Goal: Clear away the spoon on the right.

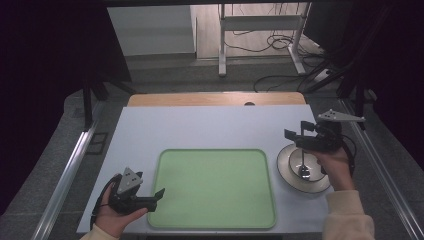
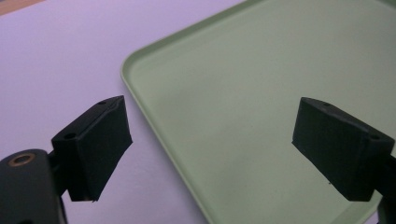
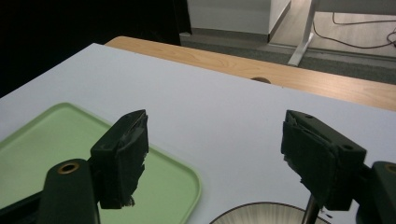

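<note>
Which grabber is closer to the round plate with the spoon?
Right. The right gripper hovers over the plate; the left gripper sits across the green tray.

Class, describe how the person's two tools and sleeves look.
Both the left tool and the right tool are black, with two blocky padded jaws, a grey three-cornered plate on top and a black trailing cable. The sleeves are cream-coloured.

black grippers (image 1: 159, 196), grey plates, cream sleeves (image 1: 347, 220)
</note>
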`<state>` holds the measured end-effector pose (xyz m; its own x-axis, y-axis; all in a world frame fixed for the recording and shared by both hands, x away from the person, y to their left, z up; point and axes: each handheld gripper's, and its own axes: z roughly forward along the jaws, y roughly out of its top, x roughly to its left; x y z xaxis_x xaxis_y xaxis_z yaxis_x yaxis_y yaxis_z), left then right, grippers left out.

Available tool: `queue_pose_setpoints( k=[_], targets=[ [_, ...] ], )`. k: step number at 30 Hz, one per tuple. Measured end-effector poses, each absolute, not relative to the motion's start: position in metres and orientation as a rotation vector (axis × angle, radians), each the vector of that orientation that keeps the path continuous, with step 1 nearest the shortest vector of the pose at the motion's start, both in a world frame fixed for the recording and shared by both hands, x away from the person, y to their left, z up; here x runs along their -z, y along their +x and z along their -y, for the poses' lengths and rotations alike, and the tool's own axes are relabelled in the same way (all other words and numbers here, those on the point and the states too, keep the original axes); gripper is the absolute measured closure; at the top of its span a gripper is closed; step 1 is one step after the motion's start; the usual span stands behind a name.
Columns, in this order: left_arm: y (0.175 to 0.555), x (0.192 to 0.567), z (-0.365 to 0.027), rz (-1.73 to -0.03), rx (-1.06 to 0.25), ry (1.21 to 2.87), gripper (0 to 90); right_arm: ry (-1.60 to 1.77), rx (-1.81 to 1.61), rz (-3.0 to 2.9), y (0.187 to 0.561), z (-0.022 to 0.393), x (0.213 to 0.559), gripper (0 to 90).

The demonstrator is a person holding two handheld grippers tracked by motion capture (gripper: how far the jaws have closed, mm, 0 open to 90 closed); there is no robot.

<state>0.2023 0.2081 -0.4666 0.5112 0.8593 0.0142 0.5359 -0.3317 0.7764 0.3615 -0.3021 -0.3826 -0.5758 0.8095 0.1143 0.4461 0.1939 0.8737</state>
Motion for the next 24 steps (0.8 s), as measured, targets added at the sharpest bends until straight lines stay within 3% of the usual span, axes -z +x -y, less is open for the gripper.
queue_pose_setpoints(
  k=[24],
  targets=[
    [0.202,0.467,-0.209,-1.141,-0.559,2.016,11.1,1.310,-1.209,-2.082,0.400,0.331,0.408,23.5]
  ],
)
